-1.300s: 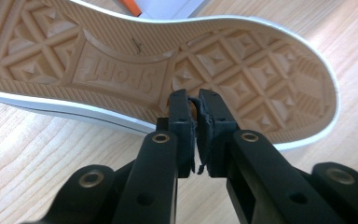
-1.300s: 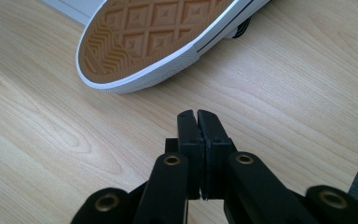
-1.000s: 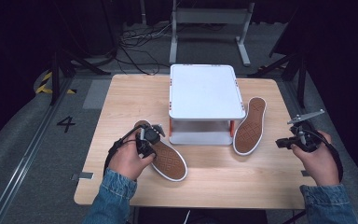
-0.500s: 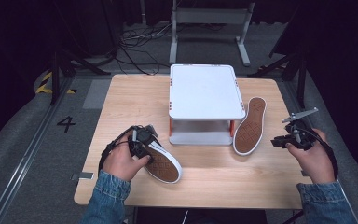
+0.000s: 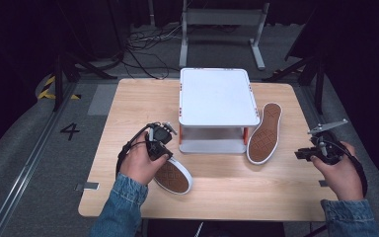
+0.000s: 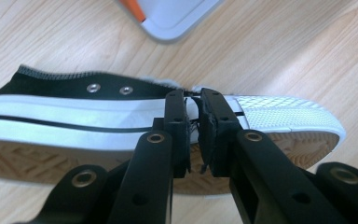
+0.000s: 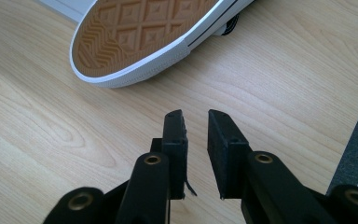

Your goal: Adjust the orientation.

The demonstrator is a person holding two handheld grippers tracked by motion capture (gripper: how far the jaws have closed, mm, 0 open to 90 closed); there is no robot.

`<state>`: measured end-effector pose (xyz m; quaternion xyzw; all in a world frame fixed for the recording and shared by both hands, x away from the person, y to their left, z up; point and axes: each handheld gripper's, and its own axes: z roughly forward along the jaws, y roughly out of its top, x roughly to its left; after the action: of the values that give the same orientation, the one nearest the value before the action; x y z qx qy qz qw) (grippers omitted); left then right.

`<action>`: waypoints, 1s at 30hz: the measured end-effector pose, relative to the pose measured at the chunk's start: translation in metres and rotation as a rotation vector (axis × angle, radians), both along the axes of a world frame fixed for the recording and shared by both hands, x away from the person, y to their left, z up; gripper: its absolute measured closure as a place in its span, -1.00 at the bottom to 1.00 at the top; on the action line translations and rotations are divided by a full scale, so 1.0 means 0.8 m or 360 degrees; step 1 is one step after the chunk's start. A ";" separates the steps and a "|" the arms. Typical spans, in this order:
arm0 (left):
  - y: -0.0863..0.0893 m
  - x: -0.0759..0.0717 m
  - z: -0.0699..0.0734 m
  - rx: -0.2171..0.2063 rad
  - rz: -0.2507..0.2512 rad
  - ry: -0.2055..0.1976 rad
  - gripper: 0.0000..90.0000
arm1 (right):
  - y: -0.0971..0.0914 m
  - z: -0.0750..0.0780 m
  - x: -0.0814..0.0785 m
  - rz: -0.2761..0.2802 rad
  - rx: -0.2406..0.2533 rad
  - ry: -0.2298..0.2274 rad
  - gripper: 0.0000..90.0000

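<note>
Pinching a black shoelace, my left claw (image 6: 194,133) has its two black jaws almost together, and they have just been closing, with a thin lace strand caught between the pads. That lace belongs to the black shoe (image 6: 102,116) lying directly ahead of the jaws, tipped on its side, so I see its white sidewall with a dark stripe, two metal eyelets and the textured white toe cap to the right. Its tan sole faces toward me along the bottom of the left gripper view. From the high view, my left claw (image 5: 159,140) sits over the upper end of this shoe (image 5: 173,177), near the left front part of the worktop (image 5: 128,103). Just beyond the claw stands a white two-tier rack (image 5: 217,96), whose grey lower shelf corner with an orange post also appears at the top of the left gripper view.

My right claw (image 7: 196,144) hangs above bare wood with a narrow gap between its jaws and nothing between them. Ahead of it, well apart, lies the second shoe (image 7: 144,32), sole up, showing a tan diamond tread and white rim. In the high view my right claw (image 5: 310,152) hovers at the right edge of the worktop, and that second shoe (image 5: 265,133) leans beside the rack's right side.
</note>
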<state>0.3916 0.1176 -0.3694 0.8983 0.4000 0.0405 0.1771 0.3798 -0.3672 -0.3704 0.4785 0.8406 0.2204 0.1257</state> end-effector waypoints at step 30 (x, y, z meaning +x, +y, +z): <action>0.121 -0.055 -0.038 0.0300 0.0084 0.0629 0.67 | 0.055 0.006 0.036 0.0162 0.0018 -0.0026 0.61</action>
<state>0.3473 0.2141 -0.3997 0.8905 0.4449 -0.0946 0.0094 0.4086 -0.3228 -0.3658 0.4340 0.8616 0.2350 0.1184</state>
